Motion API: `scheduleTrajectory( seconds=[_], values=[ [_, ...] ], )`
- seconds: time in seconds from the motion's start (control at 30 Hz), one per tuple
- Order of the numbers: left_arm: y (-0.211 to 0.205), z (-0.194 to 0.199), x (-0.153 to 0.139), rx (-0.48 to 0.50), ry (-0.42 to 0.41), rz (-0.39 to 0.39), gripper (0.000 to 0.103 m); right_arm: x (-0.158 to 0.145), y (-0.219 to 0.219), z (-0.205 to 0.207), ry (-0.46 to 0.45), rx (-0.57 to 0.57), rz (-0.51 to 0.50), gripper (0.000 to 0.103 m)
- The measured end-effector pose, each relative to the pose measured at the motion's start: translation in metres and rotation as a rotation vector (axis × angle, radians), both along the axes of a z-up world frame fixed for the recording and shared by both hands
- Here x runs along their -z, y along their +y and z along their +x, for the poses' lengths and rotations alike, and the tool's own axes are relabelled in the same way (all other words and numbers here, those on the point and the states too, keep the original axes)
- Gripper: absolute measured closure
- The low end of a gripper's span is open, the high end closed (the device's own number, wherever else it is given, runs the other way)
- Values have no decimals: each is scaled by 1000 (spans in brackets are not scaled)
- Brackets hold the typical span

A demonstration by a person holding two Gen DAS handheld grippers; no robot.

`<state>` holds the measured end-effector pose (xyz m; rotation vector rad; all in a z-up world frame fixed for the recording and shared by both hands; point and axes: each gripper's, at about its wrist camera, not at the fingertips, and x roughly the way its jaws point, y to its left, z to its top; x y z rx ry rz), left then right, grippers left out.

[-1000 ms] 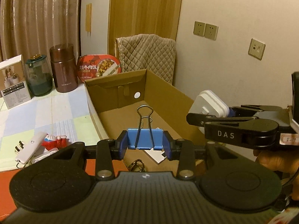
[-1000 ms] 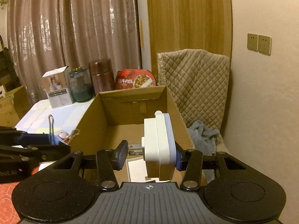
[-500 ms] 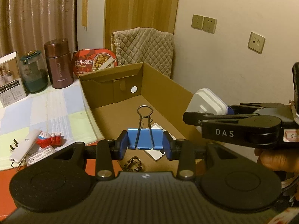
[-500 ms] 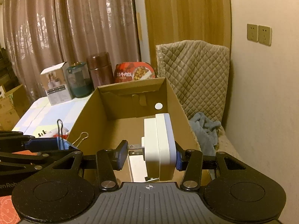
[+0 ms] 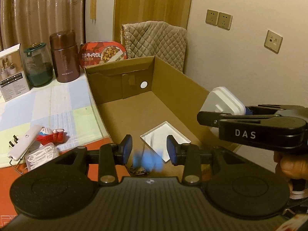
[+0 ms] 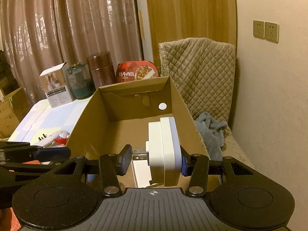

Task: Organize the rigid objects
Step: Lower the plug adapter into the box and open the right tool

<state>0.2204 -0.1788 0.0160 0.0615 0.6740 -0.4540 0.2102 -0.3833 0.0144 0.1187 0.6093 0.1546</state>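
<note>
An open cardboard box [image 5: 173, 71] lies ahead of both grippers, with a flat white card [image 5: 165, 140] on its floor. My left gripper [image 5: 149, 150] hangs over the box's near end, open, with nothing between its blue pads. A blue binder clip [image 5: 148, 160] shows as a blur just below them, dropping into the box. My right gripper [image 6: 154, 157] is shut on a white plug adapter [image 6: 165, 150], prongs pointing left, above the box's [image 6: 84, 119] right side. The left wrist view shows that adapter [image 5: 223, 100] over the right wall.
Left of the box, a white plug bar [image 5: 25, 144], a red toy [image 5: 48, 135] and a small packet lie on the checked cloth. A brown flask [image 5: 65, 55], glass jar [image 5: 38, 65], white carton [image 5: 11, 71] and food tray [image 5: 104, 53] stand behind. A quilted cover [image 6: 198, 73] and blue towel [image 6: 211, 129] are right.
The left gripper has let go of the blue binder clip, which now falls blurred below the pads. The right gripper still holds the white adapter in about the same place.
</note>
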Motion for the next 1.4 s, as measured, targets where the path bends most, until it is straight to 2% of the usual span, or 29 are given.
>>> scheduleTrajectory(
  seconds=[0.33,0.63,1.07,1.4],
  values=[
    [11,-4,-7,-12,-13,-23,69,2,7,0,4,-8,1,57],
    [36,-6,-17,-67,-39,-47,70,4,8,2,13,-11,6,57],
    [52,-12,-12,-90,-25,-63,70,8,9,4,35,5,12,57],
    [58,-13,-8,-107,-18,-63,70,3,6,2,3,29,32,57]
  ],
)
